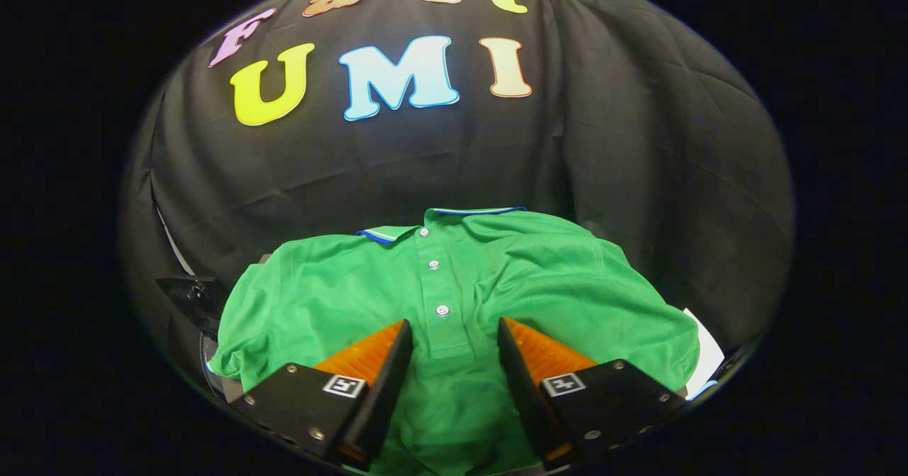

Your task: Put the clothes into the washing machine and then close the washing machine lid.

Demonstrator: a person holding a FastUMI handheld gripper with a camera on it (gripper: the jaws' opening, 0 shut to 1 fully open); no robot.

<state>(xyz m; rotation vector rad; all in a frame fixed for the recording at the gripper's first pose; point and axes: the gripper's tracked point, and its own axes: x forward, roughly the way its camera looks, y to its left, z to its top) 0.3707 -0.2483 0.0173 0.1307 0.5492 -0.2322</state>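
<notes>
One green polo shirt [454, 299] spread flat across the centre of the frame, collar toward the black cloth wall [638, 142] behind. At lower left, a dark object [190, 293] past the sleeve. Gripper [454, 330] fingers [369, 355] open, apart over the button placket, gripping nothing. At lower right, a white edge [709, 359] beyond the hem.

The camera rides the hand-held gripper [454, 334], looking forward and slightly down along its spread fingers, close above a green shirt [454, 284].

Dim booth, sharp centre (edges warped).
</notes>
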